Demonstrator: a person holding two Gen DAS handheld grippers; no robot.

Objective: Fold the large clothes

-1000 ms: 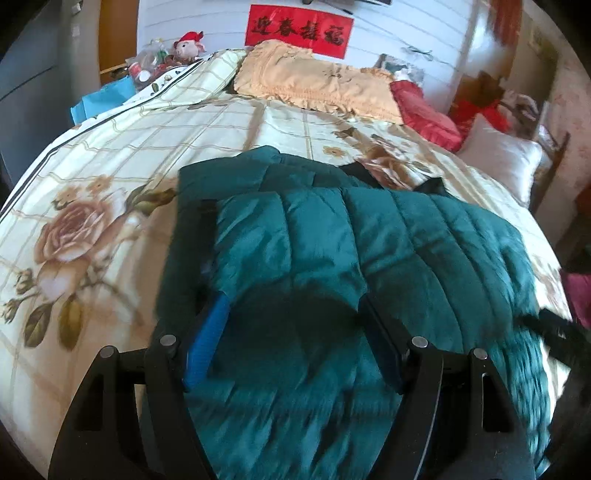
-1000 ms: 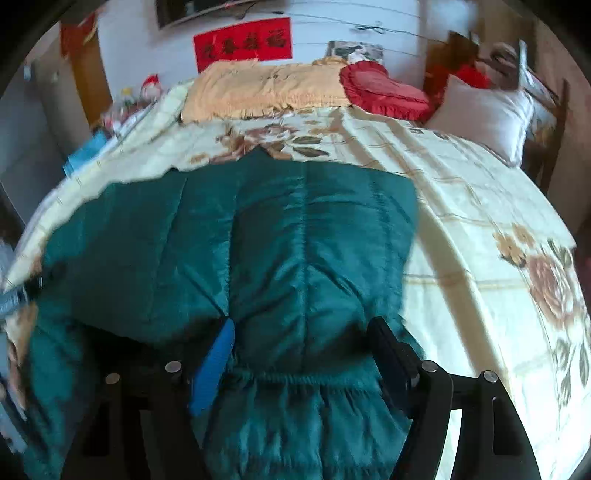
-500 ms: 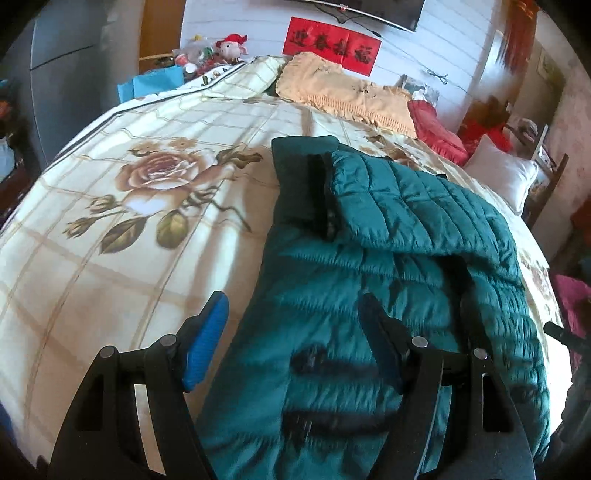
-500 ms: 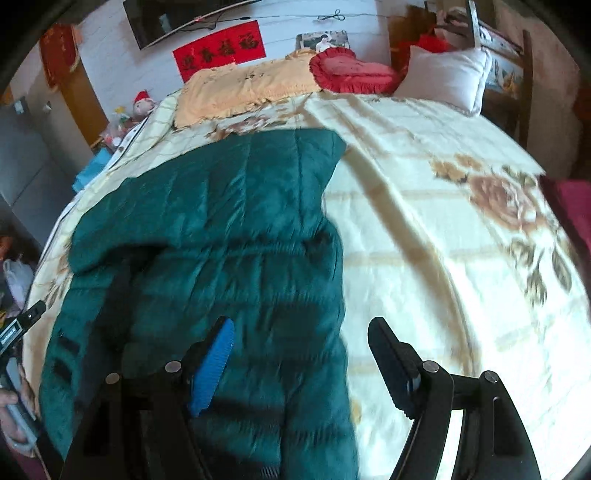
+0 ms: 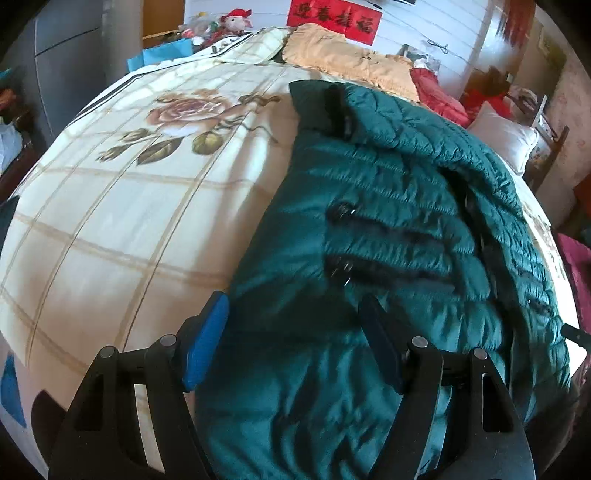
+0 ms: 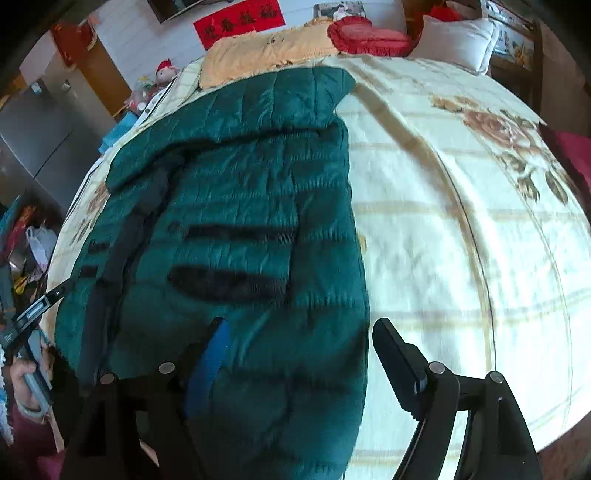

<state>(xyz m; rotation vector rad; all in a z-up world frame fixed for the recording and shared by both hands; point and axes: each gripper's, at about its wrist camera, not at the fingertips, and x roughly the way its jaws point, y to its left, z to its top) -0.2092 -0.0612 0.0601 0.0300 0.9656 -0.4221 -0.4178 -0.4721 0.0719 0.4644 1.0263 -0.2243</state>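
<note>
A dark green quilted puffer jacket lies on the bed, front up, with black pocket strips and a sleeve folded across its far end. It also shows in the right wrist view. My left gripper is open and empty, above the jacket's near left edge. My right gripper is open and empty, above the jacket's near right edge. The left gripper's tool and the person's hand show at the left of the right wrist view.
The bed has a cream sheet with rose prints. A yellow pillow, red cushion and white pillow lie at the headboard. A grey cabinet and clutter stand beside the bed's left side.
Both grippers have pulled back toward the foot of the bed and apart. The jacket's lower half, folded over a second ago, now lies unfolded and spread out.
</note>
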